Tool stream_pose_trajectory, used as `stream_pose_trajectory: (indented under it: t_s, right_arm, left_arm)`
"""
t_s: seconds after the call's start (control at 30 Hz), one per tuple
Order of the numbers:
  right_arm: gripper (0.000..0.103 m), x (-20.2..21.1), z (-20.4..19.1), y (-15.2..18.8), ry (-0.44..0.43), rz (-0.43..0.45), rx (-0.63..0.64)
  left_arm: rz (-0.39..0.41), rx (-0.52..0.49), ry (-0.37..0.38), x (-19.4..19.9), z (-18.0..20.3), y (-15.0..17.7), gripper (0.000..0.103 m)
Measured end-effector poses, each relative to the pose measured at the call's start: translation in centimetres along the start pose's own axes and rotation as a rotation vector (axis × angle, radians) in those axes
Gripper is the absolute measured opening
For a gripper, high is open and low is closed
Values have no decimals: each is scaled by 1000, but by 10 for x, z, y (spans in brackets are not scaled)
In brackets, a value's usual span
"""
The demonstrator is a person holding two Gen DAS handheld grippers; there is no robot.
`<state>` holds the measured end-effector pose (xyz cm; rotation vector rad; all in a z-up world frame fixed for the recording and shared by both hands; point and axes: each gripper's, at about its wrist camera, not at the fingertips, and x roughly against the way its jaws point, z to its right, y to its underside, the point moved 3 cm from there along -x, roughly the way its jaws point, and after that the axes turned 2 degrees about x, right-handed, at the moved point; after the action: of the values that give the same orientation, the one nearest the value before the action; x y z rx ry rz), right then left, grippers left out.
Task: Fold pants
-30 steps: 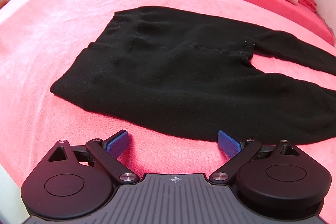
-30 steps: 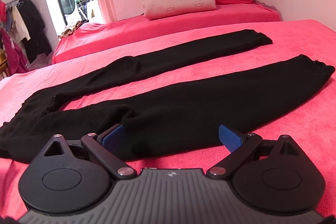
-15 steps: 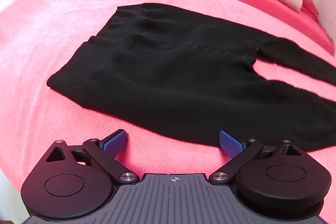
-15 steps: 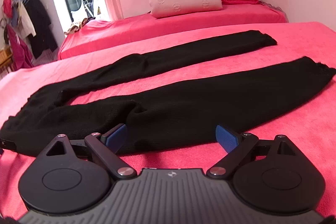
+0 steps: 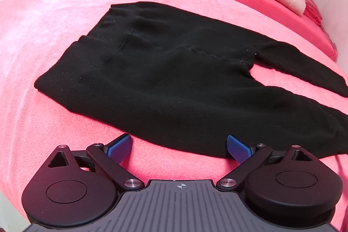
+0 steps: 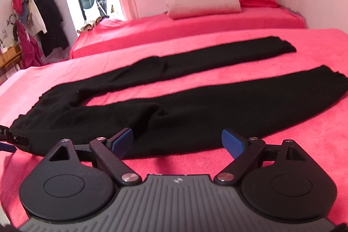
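The black pants (image 6: 174,114) stretch sideways just ahead of both spread grippers, the right gripper (image 6: 177,142) closing on the near leg's edge, the left gripper (image 5: 179,147) nearer the waist

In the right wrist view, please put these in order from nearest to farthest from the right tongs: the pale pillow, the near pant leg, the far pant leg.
From the right tongs:
1. Near pant leg, just ahead, its edge between the closing jaws.
2. Far pant leg, beyond a strip of pink cover.
3. Pale pillow, on the second bed by the wall.
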<state>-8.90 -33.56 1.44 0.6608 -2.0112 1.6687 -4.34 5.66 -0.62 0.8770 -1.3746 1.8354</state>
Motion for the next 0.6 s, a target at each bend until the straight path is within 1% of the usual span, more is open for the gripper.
stream_pose_trajectory:
  t_s: [0.03,0.1,0.17,0.27,0.4,0.47,0.6]
  right_arm:
    - [85,0,6,-1,37,-5,-14]
    - [84,7,24,-3,101,19,-56]
    - [84,14,43,-7,136,34,-124]
    - [84,18,52,-6,103,32,-173]
    - [84,12,38,2,7,7,-169]
    - [84,8,33,3,-7,0,-168]
    - [85,7,28,4,0,3,-160]
  left_arm:
    - [3,1,6,1,0,0,103]
    - [5,13,23,1,-3,-1,103]
    - [10,36,35,0,-6,-3,103]
    - [23,78,52,-3,-7,-8,103]
    - [57,204,130,-1,-16,-9,103]
    - [71,264,190,4,-25,-7,103]
    - [90,375,281,8,-41,-4,103]
